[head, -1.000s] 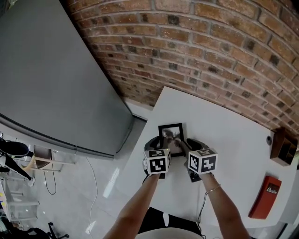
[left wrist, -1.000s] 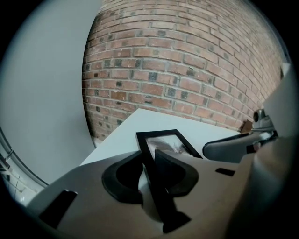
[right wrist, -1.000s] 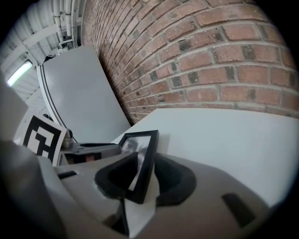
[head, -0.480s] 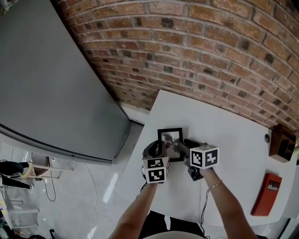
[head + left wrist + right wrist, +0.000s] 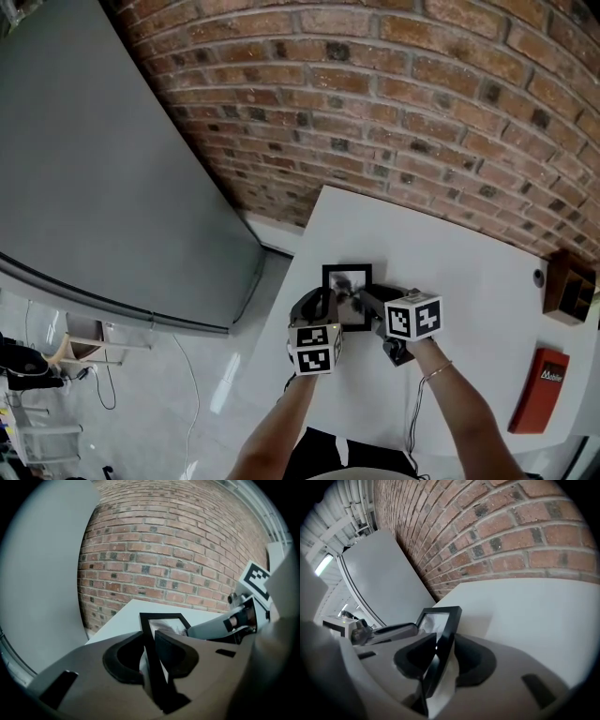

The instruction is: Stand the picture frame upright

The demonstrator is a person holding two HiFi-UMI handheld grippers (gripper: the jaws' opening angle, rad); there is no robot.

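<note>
A small black picture frame [image 5: 347, 281] with a photo is near the left edge of the white table [image 5: 450, 262], tilted up between both grippers. My left gripper [image 5: 323, 302] is on its left side. In the left gripper view the frame's edge [image 5: 161, 620] runs between the pads of the left gripper [image 5: 149, 641], which have just been closing and press on it. My right gripper [image 5: 370, 298] is on the frame's right side. In the right gripper view the frame [image 5: 438, 618] stands inside the right gripper [image 5: 443, 641], whose jaws have just been opening and stand wide.
A brick wall [image 5: 422, 103] runs behind the table. A large grey panel [image 5: 94, 169] fills the left, with floor below the table's left edge. At the far right lie a wooden holder [image 5: 567, 292] and a red booklet [image 5: 537, 392].
The frame looks shorter from above now, its top edge tipped up a little. The right gripper's cube has shifted slightly right. Both hands stay at the frame.
</note>
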